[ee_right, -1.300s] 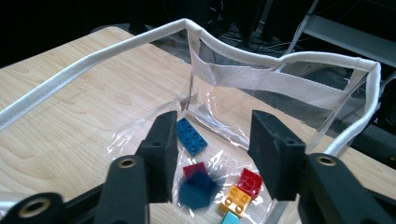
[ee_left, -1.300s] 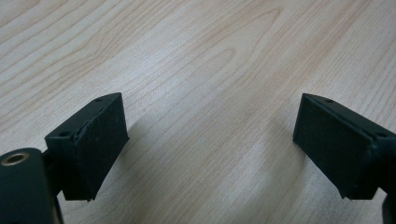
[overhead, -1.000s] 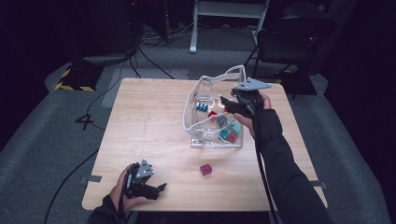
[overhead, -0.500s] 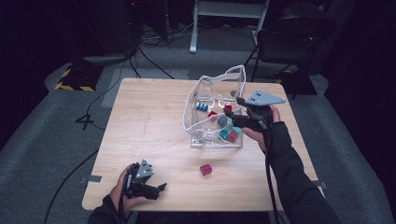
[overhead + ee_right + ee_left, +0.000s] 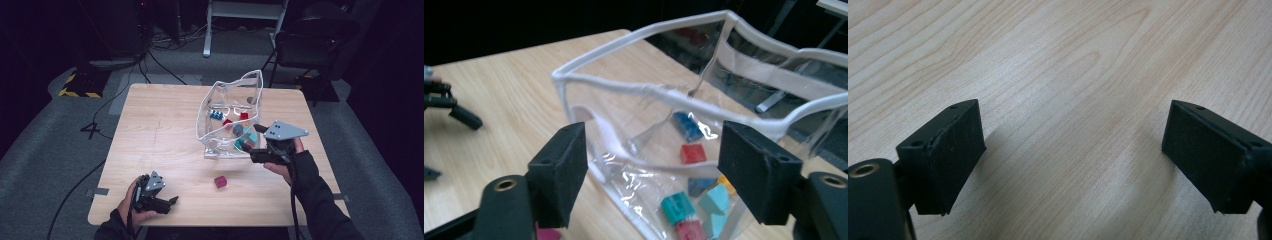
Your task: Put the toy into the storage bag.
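Holding coloured blocks (image 5: 244,145), clear pouch (image 5: 215,102)

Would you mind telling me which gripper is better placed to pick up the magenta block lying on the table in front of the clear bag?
Probably the right gripper: its jaws have just opened, nothing between them, nearer the magenta block.

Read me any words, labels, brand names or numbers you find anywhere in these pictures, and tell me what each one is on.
None: no readable text on anything.
Clear bag: no print on its walls or white trim.
Small blocks inside it and the red block on the table: plain faces.
Black and yellow striped mat on the floor: a warning pattern, no words.
Right gripper fingers: unmarked.
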A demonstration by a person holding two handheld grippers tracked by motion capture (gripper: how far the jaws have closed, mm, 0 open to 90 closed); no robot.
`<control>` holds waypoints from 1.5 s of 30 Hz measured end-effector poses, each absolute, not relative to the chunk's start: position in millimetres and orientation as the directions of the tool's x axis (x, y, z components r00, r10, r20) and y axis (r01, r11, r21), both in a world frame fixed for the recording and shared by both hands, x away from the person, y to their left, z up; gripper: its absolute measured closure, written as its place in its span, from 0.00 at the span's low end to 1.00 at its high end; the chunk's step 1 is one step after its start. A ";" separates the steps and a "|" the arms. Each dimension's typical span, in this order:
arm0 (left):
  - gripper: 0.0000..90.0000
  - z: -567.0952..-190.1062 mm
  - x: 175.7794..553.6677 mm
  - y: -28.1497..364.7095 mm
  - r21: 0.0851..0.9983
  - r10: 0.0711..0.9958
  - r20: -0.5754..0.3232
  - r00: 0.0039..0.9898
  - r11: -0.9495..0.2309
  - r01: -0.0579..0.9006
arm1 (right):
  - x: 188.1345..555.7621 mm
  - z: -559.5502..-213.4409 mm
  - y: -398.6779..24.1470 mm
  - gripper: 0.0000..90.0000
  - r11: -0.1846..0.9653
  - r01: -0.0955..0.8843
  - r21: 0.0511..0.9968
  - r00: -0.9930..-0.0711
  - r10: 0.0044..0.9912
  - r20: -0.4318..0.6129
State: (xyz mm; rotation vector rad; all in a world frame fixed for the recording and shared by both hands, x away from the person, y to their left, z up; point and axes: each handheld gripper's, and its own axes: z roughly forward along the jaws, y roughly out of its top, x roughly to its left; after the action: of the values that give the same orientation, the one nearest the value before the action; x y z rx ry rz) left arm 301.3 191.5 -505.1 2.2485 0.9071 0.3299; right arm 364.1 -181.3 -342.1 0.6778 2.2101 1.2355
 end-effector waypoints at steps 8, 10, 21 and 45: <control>0.11 -505.1 301.3 191.5 0.677 0.689 -0.019 0.725 -0.525 0.516 | 347.2 -377.3 -177.8 0.27 0.476 0.204 0.856 -0.780 0.607 -0.152; 0.11 -505.2 301.3 191.4 0.678 0.689 -0.019 0.725 -0.524 0.516 | 344.2 -386.8 -175.6 0.27 0.485 0.213 0.848 -0.788 0.599 -0.145; 0.11 -505.1 301.3 191.4 0.677 0.689 -0.019 0.724 -0.524 0.516 | 337.9 -434.2 -167.2 0.27 0.505 0.277 0.817 -0.813 0.576 -0.081; 0.11 -505.2 301.2 191.4 0.678 0.690 -0.020 0.724 -0.523 0.517 | 328.8 -482.2 -129.4 0.29 0.555 0.326 0.766 -0.855 0.518 -0.011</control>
State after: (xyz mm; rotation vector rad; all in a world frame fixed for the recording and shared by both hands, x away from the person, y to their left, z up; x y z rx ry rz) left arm 301.2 191.4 -505.2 2.2454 0.9088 0.3295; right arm 328.8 -129.4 -482.2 0.7065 2.5552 1.1859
